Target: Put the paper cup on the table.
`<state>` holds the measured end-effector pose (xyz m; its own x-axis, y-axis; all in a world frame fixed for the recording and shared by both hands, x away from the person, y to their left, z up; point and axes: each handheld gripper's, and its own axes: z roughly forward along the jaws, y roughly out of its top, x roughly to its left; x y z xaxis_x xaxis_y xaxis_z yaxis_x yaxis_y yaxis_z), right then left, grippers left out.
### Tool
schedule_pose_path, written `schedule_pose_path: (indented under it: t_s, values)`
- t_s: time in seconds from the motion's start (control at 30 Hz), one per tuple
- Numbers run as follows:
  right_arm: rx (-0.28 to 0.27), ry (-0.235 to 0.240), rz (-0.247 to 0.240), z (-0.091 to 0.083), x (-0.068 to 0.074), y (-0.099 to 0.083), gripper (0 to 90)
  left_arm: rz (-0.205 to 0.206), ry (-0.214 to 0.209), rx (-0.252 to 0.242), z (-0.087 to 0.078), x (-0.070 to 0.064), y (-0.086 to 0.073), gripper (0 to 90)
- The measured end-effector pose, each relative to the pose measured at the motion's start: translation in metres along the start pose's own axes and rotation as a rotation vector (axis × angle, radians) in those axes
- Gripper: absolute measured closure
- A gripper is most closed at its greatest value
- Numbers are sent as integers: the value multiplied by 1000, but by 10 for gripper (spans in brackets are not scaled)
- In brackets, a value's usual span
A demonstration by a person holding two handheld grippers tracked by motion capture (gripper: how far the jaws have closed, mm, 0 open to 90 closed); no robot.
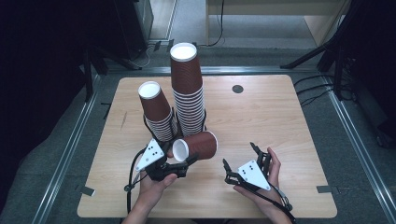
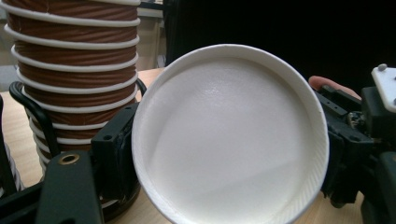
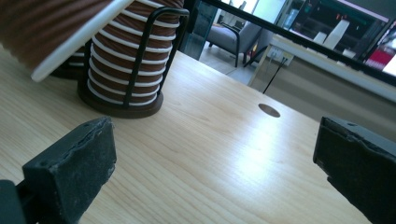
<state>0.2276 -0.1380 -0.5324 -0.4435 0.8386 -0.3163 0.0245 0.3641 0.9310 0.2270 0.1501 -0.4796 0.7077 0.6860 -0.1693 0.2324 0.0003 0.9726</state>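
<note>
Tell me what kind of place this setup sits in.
Probably an office or lab set up for recording: a light wooden table ringed by dark tripod legs, and, in the right gripper view, a grey armchair and a long desk behind.

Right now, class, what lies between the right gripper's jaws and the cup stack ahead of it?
Bare table in the right gripper view. The right gripper is open and empty; the cup stack stands beyond in its wire holder.

I see a light wooden counter [image 1: 261, 116] with a round grommet hole [image 1: 237, 88]. Two stacks of brown ribbed paper cups [image 1: 187, 88] in black wire holders [image 3: 140, 60] stand on it.
</note>
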Motion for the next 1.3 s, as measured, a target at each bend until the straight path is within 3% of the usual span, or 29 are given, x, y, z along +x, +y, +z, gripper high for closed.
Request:
schedule_pose_path:
  t_s: [0.23,0.4,0.57,0.7,0.8,0.93,1.1,1.2,1.3]
  values:
    - [-5,16,141,-1,-4,3,23,25,10,-2,2,0,-2,223]
    - [3,22,238,-3,-3,5,62,12,15,-8,4,2,-3,223]
    - [-12,30,383,-3,-5,7,151,20,28,-15,6,1,-6,223]
    - [-20,42,484,-2,-5,7,135,32,60,-15,7,1,-8,221]
    - [-22,50,550,-3,-1,9,111,26,60,-17,7,1,-8,219]
    - [-22,115,669,-5,4,15,10,18,43,-21,7,0,-7,219]
    - [-48,198,863,-7,6,22,0,22,35,-32,7,-3,-7,219]
    - [-49,219,941,-8,8,25,0,21,32,-33,8,-3,-8,219]
    - [-67,232,964,-8,11,27,0,21,29,-36,9,-4,-9,219]
